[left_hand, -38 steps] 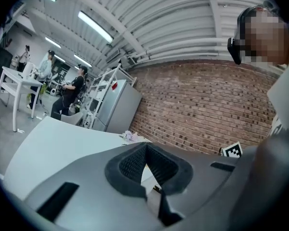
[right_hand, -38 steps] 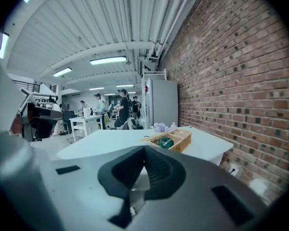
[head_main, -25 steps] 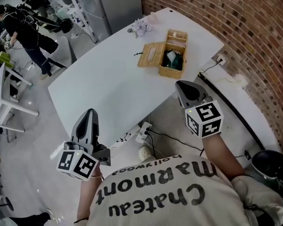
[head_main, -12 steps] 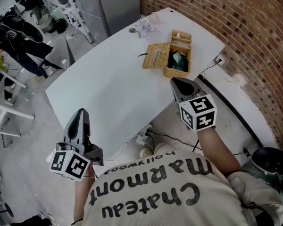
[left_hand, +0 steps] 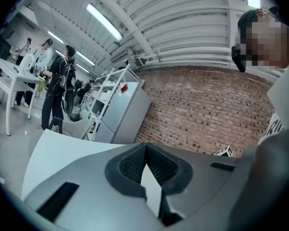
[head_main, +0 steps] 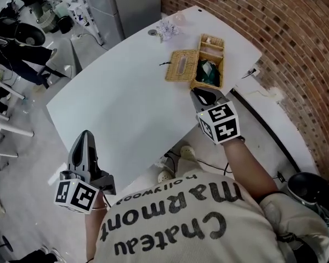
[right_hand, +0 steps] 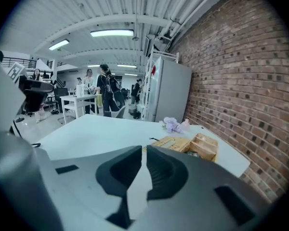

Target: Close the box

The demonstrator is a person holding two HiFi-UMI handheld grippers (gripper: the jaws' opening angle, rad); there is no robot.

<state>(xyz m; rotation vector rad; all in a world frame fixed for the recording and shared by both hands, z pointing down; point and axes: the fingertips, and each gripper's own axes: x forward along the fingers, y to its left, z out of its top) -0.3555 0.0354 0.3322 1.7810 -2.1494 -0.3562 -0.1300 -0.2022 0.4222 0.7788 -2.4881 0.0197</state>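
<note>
A white counter [head_main: 126, 103] stood beside a brick wall [head_main: 274, 32], and the box [head_main: 210, 64], a woven wicker one, sat near the counter's corner closest to that wall, just inside the edge. It was open: its lid [head_main: 181, 66] lay folded back flat against the side of the box away from the wall, and something dark green showed inside. Toward the far edge lay a crumpled pale bundle [head_main: 167, 29] with a small round thing [head_main: 152, 33] beside it. The right hand-held gripper [head_main: 197, 93] hung over the counter's near edge, pointing at the box and just short of it; its jaws had just been opening and stood a narrow slit apart with nothing between them. The left hand-held gripper [head_main: 86, 136] was well away, off the counter's near left edge, its jaw tips meeting and holding nothing. Each carried a cube of black-and-white square markers, the right one [head_main: 218, 124] and the left one [head_main: 75, 195]. The person's shirt [head_main: 170, 218] read "Chateau Marmont" in large dark letters; a smaller line above it was too cut off to read. In the right gripper view the box [right_hand: 204, 146] and lid [right_hand: 172, 142] showed past the jaws, with a grey fridge [right_hand: 171, 93] behind carrying a red sticker too small to read.
</note>
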